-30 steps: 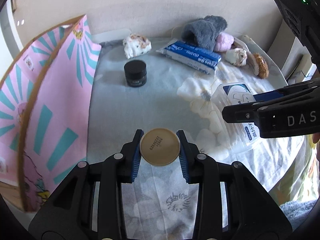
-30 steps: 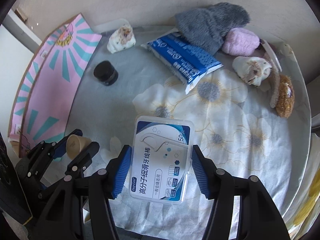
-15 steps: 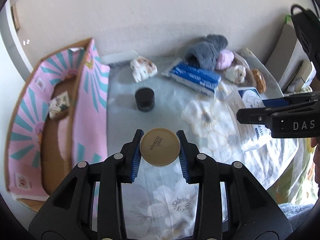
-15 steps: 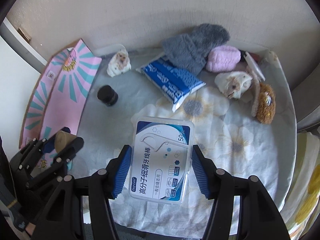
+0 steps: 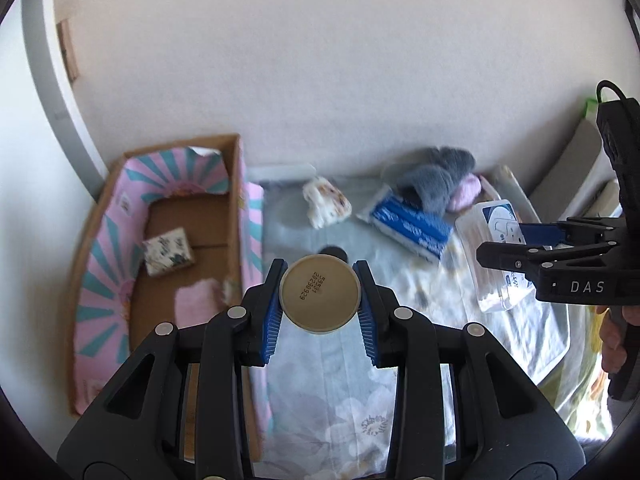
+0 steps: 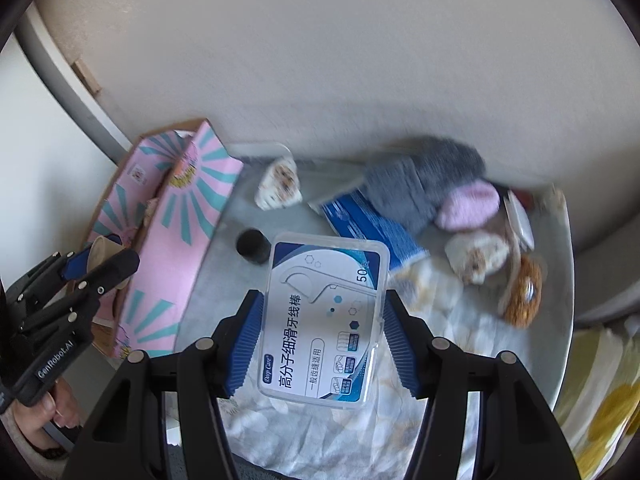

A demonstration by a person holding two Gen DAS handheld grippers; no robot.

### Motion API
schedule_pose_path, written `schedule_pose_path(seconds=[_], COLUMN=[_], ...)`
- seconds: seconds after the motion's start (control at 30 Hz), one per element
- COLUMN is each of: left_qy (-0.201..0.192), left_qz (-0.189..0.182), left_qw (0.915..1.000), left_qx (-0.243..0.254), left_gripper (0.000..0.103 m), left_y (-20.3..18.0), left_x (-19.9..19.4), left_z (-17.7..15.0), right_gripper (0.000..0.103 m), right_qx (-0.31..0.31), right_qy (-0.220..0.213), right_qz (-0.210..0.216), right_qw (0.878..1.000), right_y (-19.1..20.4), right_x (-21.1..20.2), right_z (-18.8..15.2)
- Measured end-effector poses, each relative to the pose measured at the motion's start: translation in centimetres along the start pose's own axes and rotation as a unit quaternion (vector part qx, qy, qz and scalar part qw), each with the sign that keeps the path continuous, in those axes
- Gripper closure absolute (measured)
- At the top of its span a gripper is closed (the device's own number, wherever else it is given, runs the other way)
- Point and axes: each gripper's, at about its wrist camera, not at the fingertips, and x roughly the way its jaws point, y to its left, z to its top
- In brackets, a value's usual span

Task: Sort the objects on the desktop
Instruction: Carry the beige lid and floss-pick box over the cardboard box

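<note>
My left gripper [image 5: 319, 298] is shut on a small tan jar [image 5: 319, 295], its round base with a printed code facing the camera, high above the table's left side beside the pink cardboard box [image 5: 120, 248]. My right gripper [image 6: 324, 328] is shut on a clear floss-pick box [image 6: 324, 320] with a blue-and-white label, held above the flowered tablecloth [image 6: 460, 340]. In the right wrist view the left gripper [image 6: 86, 264] with the tan jar [image 6: 102, 250] hangs over the pink box [image 6: 176, 240]. In the left wrist view the right gripper [image 5: 516, 248] holds the floss-pick box [image 5: 492, 252] at the right.
On the table lie a black jar [image 6: 253, 245], a blue tissue pack [image 6: 368, 224], a grey fluffy cloth [image 6: 420, 184], a pink fluffy item [image 6: 468, 204], patterned white bundles [image 6: 280, 188] and a brown scrunchie [image 6: 522, 296]. Inside the pink box sit a patterned packet [image 5: 168, 252] and a pink item [image 5: 196, 304].
Both grippers have risen with their loads, so the table looks smaller and farther. The left gripper drifted towards the pink box, whose inside now shows.
</note>
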Motion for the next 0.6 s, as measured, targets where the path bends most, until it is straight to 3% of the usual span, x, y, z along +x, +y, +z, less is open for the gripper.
schedule_pose_path(seconds=[0.4,0.6], left_qy=[-0.017,-0.007], left_qz=[0.050,0.048], left_qw=[0.9979,0.9974], left_qx=[-0.037,-0.054], left_gripper=[0.073,0.073], left_y=[5.5,8.4], left_x=[-3.1,-3.6], left_z=[3.6,3.9], right_gripper=[0.048,0.048], right_qx=[-0.084,-0.132], right_qy=[-0.017,-0.004], right_qz=[0.058,0.084], right_qw=[0.995,0.988], right_y=[6.3,10.5], right_x=[-1.0,0.1], right_z=[7.1,10.3])
